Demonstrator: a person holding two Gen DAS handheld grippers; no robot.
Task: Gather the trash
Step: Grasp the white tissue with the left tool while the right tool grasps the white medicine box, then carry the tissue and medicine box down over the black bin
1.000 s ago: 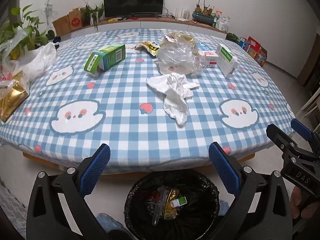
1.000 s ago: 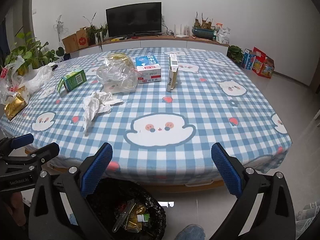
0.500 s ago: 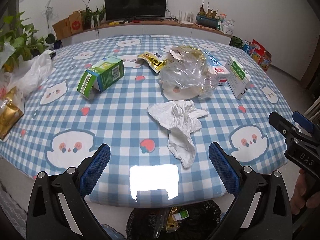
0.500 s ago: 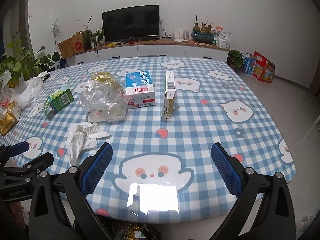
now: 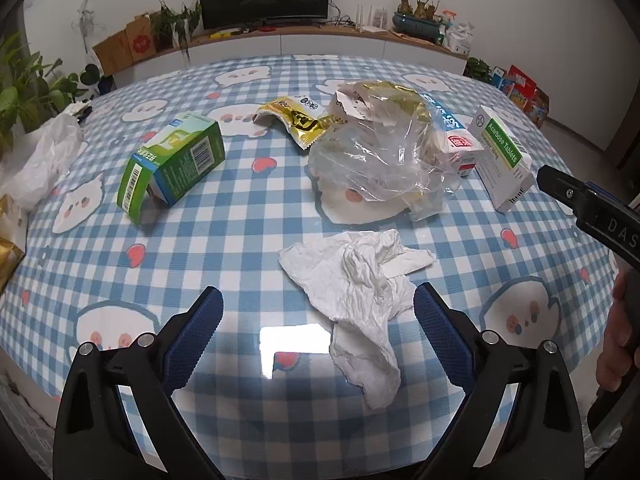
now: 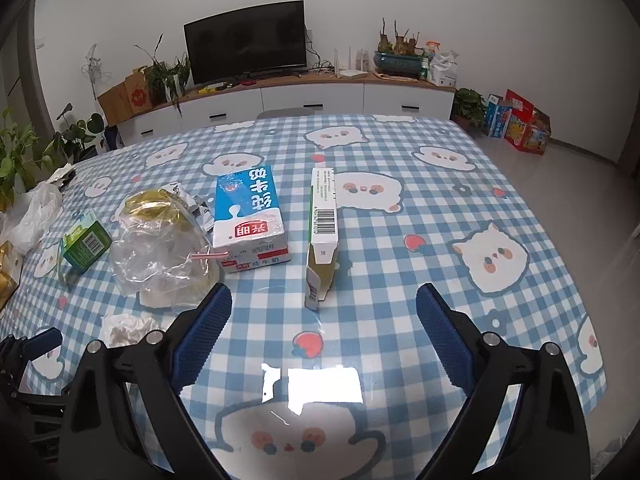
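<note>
Lying crumpled on the checked tablecloth point(image 5: 224, 224), the white tissue point(image 5: 360, 284) occupies the near centre of the left wrist view; we see its lower tail reach between the 2 blue pads of the left gripper point(image 5: 316, 334), whose jaws stand wide apart and touch nothing. Beyond the tissue we find a clear plastic bag point(image 5: 380, 160) heaped over gold foil, with a yellow wrapper point(image 5: 298, 118) behind it and to its left. A green carton point(image 5: 176, 160) lies on its side well to the left of the bag. To the right of the bag we see a blue-and-white milk carton point(image 5: 460, 142) and, just beside it, a white tablet box point(image 5: 502, 158) with a green stripe.

From the right wrist view, the same milk carton point(image 6: 250, 220) lies flat with a pink straw at its near end, and the tablet box point(image 6: 322, 236) rests on a narrow side with an open flap facing us. We note the right gripper point(image 6: 324, 332) hovering over bare cloth in front of that box; its jaws have just been closing slightly, yet they remain wide apart with nothing between them. Only a corner of the tissue point(image 6: 128, 328) shows at lower left. A television point(image 6: 246, 42) on a long white sideboard point(image 6: 320, 96) closes the background.
</note>
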